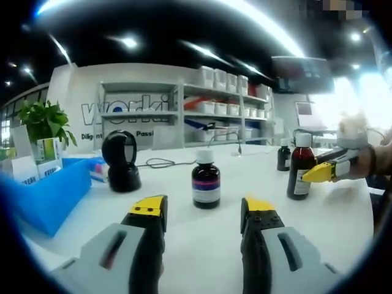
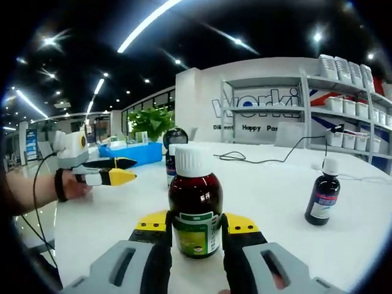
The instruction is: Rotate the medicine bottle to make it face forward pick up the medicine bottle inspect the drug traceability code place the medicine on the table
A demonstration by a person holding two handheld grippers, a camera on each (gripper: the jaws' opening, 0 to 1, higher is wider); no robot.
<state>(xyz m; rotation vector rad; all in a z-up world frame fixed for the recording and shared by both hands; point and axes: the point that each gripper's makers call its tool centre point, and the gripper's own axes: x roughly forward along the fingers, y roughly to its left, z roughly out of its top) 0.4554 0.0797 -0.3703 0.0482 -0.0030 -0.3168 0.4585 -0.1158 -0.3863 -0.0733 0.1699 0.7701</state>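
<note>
A tall brown medicine bottle (image 2: 195,202) with a white cap and a green label stands upright between the jaws of my right gripper (image 2: 196,223), which press on both of its sides. In the left gripper view the same bottle (image 1: 299,168) stands on the white table (image 1: 208,245) at the right, with the right gripper (image 1: 313,172) on its label. My left gripper (image 1: 203,209) is open and holds nothing. It hovers low over the table, short of a small dark bottle (image 1: 206,182). A hand holds that left gripper (image 2: 125,170) at the left of the right gripper view.
A black scanner stand (image 1: 120,162) and a blue bin (image 1: 55,193) are at the left, with boxes (image 1: 44,154) and a plant (image 1: 43,119) behind. Another small bottle (image 1: 283,155) stands behind the tall one. A cable (image 2: 263,160) runs across the table toward shelves (image 1: 220,110).
</note>
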